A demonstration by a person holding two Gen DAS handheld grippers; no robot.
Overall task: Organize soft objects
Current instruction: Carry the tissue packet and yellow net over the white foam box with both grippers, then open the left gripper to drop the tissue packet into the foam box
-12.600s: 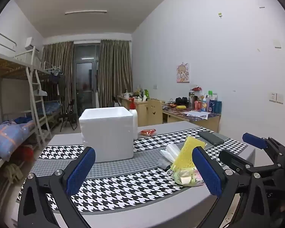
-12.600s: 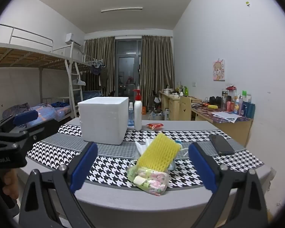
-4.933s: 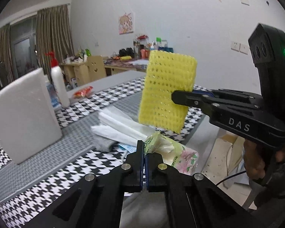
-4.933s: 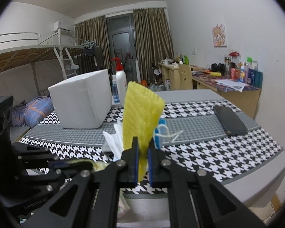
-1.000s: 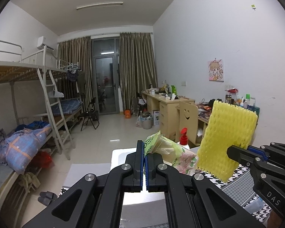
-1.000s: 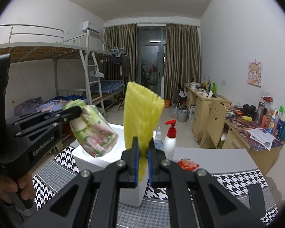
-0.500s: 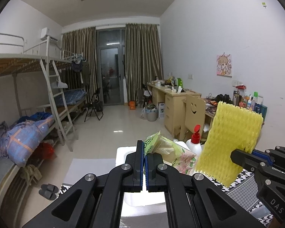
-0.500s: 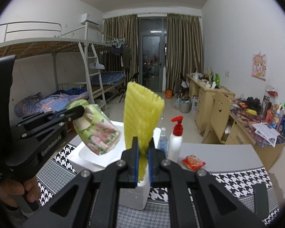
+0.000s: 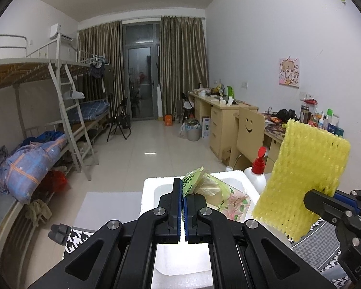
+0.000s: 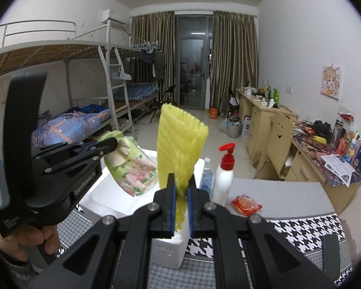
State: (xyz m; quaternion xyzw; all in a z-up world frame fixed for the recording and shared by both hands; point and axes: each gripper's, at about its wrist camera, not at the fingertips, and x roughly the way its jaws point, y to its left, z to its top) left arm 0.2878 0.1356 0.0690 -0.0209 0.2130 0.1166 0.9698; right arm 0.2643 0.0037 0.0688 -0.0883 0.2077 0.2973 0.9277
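My left gripper is shut on the green flap of a floral tissue pack, which hangs over the open white foam box. In the right wrist view the same tissue pack dangles from the left gripper above the foam box. My right gripper is shut on a yellow foam net sleeve that stands upright beside the pack. From the left wrist view the yellow sleeve is at the right, over the box's right rim.
A white pump bottle with a red top and a small clear bottle stand behind the box. A red snack packet lies on the grey table, and a dark phone on the houndstooth runner. A hand holds the left gripper.
Both grippers moved forward over the foam box with their loads; the box now sits lower and closer under the tissue pack and the sleeve.
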